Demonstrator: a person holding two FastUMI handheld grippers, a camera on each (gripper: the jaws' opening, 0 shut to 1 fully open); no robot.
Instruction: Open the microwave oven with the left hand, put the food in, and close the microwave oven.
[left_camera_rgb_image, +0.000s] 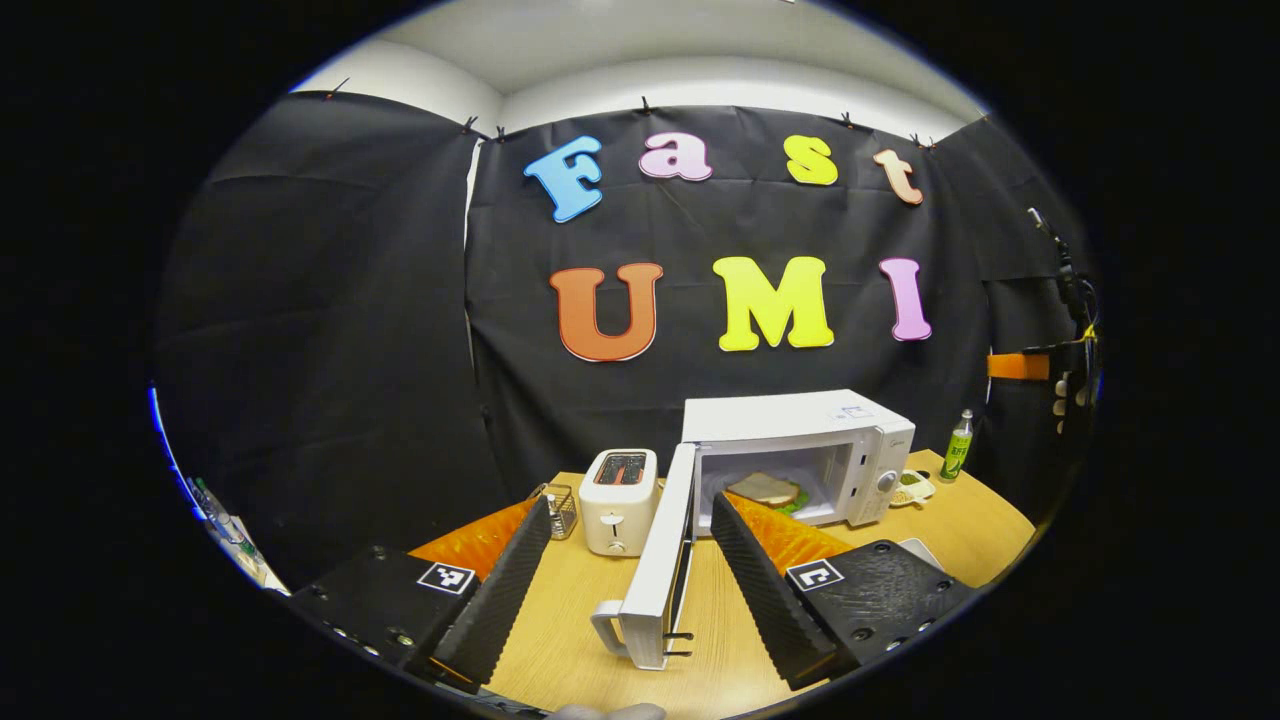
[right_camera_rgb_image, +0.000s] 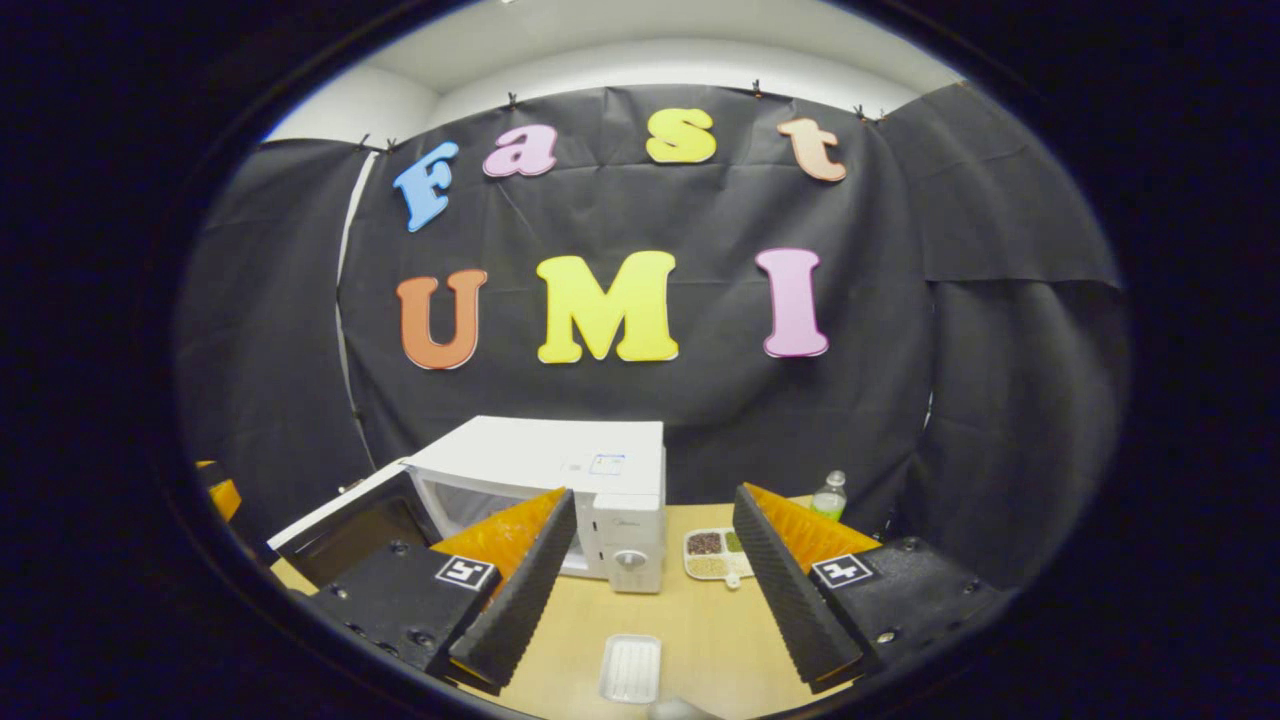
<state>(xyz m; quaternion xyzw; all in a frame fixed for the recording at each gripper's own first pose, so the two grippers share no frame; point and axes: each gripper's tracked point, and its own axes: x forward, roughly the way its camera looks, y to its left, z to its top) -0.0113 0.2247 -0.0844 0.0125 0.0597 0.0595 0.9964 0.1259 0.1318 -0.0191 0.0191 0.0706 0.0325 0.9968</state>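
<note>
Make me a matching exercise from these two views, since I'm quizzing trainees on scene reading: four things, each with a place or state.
Things:
1. microwave door
2. sandwich
3. toaster
4. white tray

Places or states:
A. lies bare on the table near the right gripper
B. swung open
C. stands left of the microwave
D. rests inside the microwave

Pairs: 1-B, 2-D, 3-C, 4-A

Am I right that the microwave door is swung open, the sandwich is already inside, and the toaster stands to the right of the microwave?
Nearly: the microwave door is open and the sandwich lies inside, but in the left gripper view the toaster stands to the microwave's left, not its right.
</note>
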